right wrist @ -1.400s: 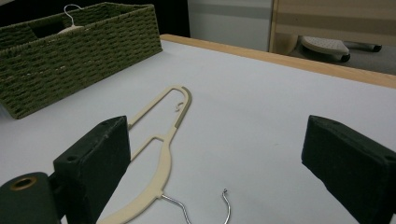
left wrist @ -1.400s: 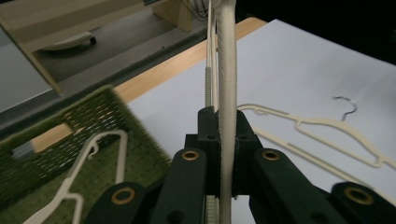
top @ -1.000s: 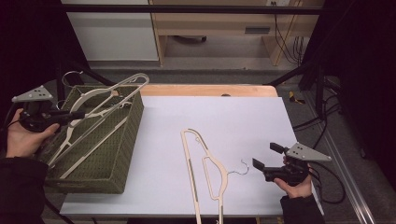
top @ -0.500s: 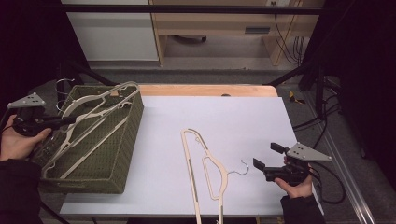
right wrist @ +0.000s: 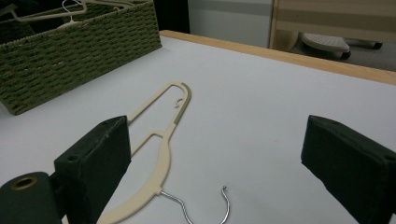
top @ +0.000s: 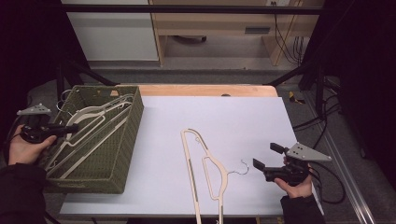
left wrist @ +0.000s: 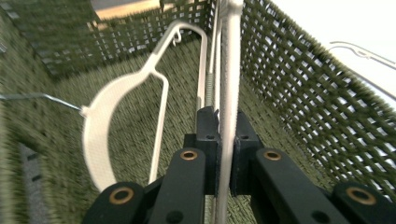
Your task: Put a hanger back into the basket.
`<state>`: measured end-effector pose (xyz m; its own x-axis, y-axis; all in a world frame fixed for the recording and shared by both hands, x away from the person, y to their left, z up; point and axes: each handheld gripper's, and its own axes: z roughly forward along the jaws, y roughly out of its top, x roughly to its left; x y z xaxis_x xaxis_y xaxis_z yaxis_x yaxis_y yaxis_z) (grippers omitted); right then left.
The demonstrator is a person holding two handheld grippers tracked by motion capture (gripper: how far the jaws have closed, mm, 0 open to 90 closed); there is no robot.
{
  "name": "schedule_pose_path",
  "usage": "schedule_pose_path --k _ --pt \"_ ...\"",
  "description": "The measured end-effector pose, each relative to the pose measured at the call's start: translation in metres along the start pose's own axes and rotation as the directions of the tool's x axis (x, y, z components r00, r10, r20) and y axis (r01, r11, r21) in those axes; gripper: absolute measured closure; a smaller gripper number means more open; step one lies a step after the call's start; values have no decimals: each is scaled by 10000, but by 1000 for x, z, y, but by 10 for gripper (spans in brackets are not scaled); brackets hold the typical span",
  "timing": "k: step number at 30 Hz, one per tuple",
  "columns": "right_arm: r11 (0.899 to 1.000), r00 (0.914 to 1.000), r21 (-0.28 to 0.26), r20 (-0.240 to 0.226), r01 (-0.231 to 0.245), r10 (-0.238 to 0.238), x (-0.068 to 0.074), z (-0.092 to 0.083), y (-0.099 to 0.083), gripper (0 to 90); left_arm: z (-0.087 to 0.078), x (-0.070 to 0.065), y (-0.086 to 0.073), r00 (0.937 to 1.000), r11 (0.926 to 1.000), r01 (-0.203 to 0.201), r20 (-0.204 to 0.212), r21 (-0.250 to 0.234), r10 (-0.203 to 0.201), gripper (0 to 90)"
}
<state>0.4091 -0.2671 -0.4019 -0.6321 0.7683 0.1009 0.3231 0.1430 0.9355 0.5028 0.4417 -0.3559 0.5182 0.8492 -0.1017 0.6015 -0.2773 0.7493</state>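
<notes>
At the near edge of the white surface (top: 224, 116), a person's right hand holds the right tongs (top: 267, 162) at about four o'clock, released, the two black jaws standing wide apart and holding nothing. Just beside them, toward the centre, a cream plastic clothes hanger with a thin wire hook (top: 205, 172) lies flat on the surface, its hook pointing at the right tongs and its long frame running off the near edge. At nine o'clock, the left tongs (top: 70, 128) reach over the rim of an olive-green woven rectangular basket (top: 126, 144) and are clenched on the bar of a second cream plastic hanger (left wrist: 229, 84), which rests inside the basket. A third cream hanger with a broad curved shoulder (left wrist: 100, 130) lies on the basket floor beside it. Farther off, a bare wooden strip (top: 205, 90) edges the surface at twelve o'clock.
</notes>
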Motion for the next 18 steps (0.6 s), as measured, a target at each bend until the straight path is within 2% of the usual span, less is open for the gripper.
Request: schedule_pose_path --k 3,5,8,9,12,13,15,16,18 --pt "10000 10000 -18 27 -2 2 -1 -1 0 91 9 -1 -7 9996 9996 283 23 36 -283 839" --pt "10000 10000 -32 35 -2 2 -1 -1 0 91 15 -2 -9 9995 9994 307 -81 189 -306 835" --pt "10000 10000 -10 41 4 -4 0 -1 0 92 19 -1 -9 9981 9970 338 -528 697 -302 827" --pt "10000 10000 -13 37 -13 13 0 -1 0 92 18 1 -10 9959 9973 423 -824 597 -373 825" --pt "10000 10000 -23 36 -2 2 -1 -1 0 92 15 10 -15 9821 9927 1045 -1633 598 -935 780" --pt "10000 10000 -11 8 -3 3 -1 -1 0 92 14 13 -17 9739 9890 1310 -1955 688 -1154 746" --pt "10000 10000 11 9 -7 7 0 0 0 92 15 18 -22 9654 9835 1588 -2222 871 -1362 715" --pt "10000 10000 32 34 -6 6 0 1 0 92 15 19 -23 9589 9806 1717 -2443 949 -1443 693" --pt "10000 10000 56 42 24 -25 0 2 0 92 16 20 -26 9538 9787 1748 -2651 1079 -1411 633"
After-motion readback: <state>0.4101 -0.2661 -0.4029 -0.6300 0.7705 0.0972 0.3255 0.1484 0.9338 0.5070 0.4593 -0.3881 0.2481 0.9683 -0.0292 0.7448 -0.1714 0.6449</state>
